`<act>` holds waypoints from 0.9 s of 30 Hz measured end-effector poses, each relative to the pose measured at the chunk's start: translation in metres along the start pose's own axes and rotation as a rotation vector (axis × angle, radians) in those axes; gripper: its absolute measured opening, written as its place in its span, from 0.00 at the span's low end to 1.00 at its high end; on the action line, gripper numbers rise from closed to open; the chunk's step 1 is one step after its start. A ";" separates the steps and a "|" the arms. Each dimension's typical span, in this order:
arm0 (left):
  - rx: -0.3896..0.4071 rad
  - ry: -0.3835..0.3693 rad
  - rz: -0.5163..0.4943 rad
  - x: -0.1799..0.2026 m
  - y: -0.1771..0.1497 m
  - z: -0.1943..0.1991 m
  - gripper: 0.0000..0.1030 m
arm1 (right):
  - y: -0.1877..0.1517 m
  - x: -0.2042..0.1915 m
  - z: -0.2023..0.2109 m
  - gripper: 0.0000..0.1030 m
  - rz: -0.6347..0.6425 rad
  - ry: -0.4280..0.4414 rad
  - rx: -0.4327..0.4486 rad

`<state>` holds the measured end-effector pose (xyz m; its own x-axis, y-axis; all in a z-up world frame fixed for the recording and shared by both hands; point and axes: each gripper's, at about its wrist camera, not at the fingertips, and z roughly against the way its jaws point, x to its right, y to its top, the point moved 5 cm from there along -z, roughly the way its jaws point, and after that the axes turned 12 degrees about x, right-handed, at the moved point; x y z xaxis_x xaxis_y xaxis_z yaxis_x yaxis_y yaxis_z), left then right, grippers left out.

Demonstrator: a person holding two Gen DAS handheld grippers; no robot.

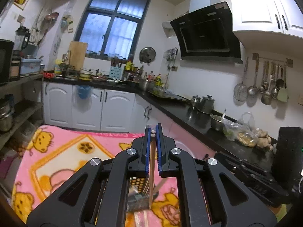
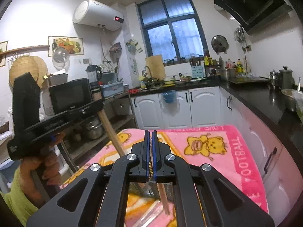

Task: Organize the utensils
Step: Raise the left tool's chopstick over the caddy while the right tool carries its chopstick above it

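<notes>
1. My left gripper (image 1: 153, 132) was clenched on a pair of wooden chopsticks (image 1: 152, 172), their metal-capped tips poking up between the blue pads (image 1: 147, 151).
2. Those chopsticks ran down between the jaws toward a perforated utensil holder (image 1: 141, 187) standing on the pink cartoon-bear blanket (image 1: 62, 151) right beneath me.
3. My right gripper (image 2: 150, 134) was clamped tight too, on a thin patterned stick (image 2: 150, 168); what it was, I couldn't make out.
4. Below it a wooden chopstick (image 2: 164, 198) slanted down over the blanket, near a clear plastic wrapper (image 2: 149, 214).
5. From the right wrist view, my left hand (image 2: 37, 168) in a yellow-green sleeve (image 2: 17, 198) held the left gripper up at the left, a wooden shaft (image 2: 111, 132) slanting down from it.
6. My own arms of the rig covered most of the holder, so what was in it stayed hidden.
</notes>
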<state>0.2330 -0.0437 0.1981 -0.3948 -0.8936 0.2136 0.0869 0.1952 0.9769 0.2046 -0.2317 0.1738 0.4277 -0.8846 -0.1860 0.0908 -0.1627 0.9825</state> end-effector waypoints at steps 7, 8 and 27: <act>0.028 0.033 -0.042 -0.005 0.013 -0.012 0.03 | 0.025 -0.013 -0.020 0.03 0.008 0.037 0.019; 0.034 0.039 -0.052 -0.005 0.015 -0.013 0.03 | 0.029 -0.013 -0.023 0.03 0.013 0.035 0.026; 0.000 0.098 -0.164 -0.019 -0.015 -0.051 0.03 | 0.047 -0.005 -0.082 0.03 0.031 0.004 0.055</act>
<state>0.2863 -0.0505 0.1799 -0.3126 -0.9486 0.0504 0.0289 0.0435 0.9986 0.2810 -0.1992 0.2196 0.4327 -0.8881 -0.1552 0.0274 -0.1591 0.9869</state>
